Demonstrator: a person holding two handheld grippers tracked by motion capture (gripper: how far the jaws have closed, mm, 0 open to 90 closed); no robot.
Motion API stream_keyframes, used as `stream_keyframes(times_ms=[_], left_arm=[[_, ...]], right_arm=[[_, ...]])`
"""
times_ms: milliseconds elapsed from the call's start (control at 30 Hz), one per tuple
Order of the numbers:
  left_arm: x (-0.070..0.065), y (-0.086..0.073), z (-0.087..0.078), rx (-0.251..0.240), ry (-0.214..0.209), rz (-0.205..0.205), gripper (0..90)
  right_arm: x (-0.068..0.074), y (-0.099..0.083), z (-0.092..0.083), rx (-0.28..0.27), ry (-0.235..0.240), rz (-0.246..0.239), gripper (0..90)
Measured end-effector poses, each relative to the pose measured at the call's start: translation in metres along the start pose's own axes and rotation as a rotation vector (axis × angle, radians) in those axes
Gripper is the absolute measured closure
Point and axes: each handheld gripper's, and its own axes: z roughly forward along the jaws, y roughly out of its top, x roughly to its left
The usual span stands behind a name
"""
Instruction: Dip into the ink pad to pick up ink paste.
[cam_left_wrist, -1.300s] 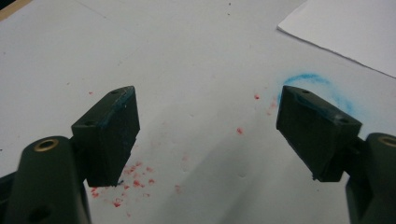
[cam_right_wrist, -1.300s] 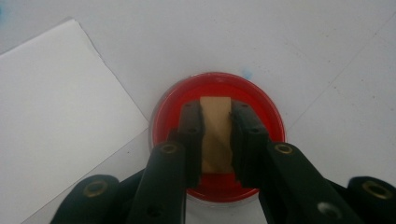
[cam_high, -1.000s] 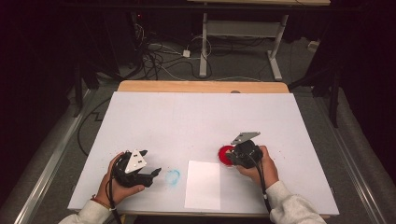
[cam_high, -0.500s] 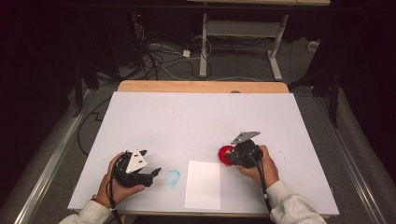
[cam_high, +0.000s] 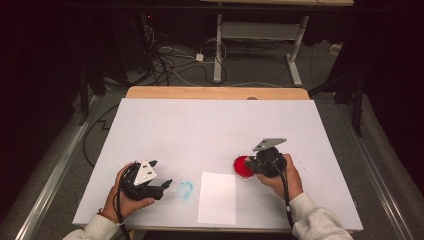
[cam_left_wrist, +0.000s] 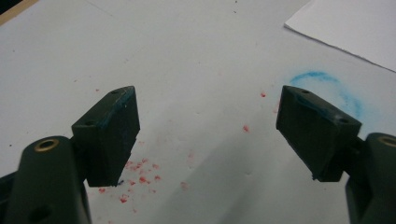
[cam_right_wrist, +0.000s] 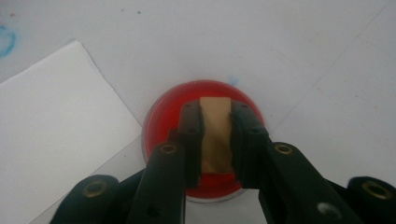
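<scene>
A round red dish (cam_high: 241, 167) sits on the white table (cam_high: 210, 125), right of centre. My right gripper (cam_high: 252, 165) points down over it, shut on a small tan block (cam_right_wrist: 215, 135) that stands upright between the jaws above the red dish (cam_right_wrist: 161, 123). Whether the block touches the red surface I cannot tell. A white paper sheet (cam_high: 217, 197) lies just left of the dish near the front edge. My left gripper (cam_high: 161, 172) rests low at the front left, open with nothing between its fingers (cam_left_wrist: 112, 126). It faces a faint blue ring mark (cam_left_wrist: 322, 81).
The blue ring mark (cam_high: 185, 189) sits between the left gripper and the paper (cam_right_wrist: 51, 135). Red specks (cam_left_wrist: 140, 168) dot the table under the left gripper. A wooden strip (cam_high: 215, 92) borders the far edge, with cables and a stand on the floor beyond.
</scene>
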Motion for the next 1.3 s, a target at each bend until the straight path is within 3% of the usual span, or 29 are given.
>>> stream_keyframes(times_ms=[433, 1300], left_arm=[[0.0, 0.001, 0.001, -0.004, -0.002, 0.017, 20.9], [0.004, 0.0, 0.003, -0.001, -0.011, -0.002, 20.9]], right_arm=[[-0.006, 0.006, -0.03, -0.102, -0.017, -0.001, 76.0], [-0.007, 0.016, -0.055, -0.187, 0.003, -0.046, 76.0]])
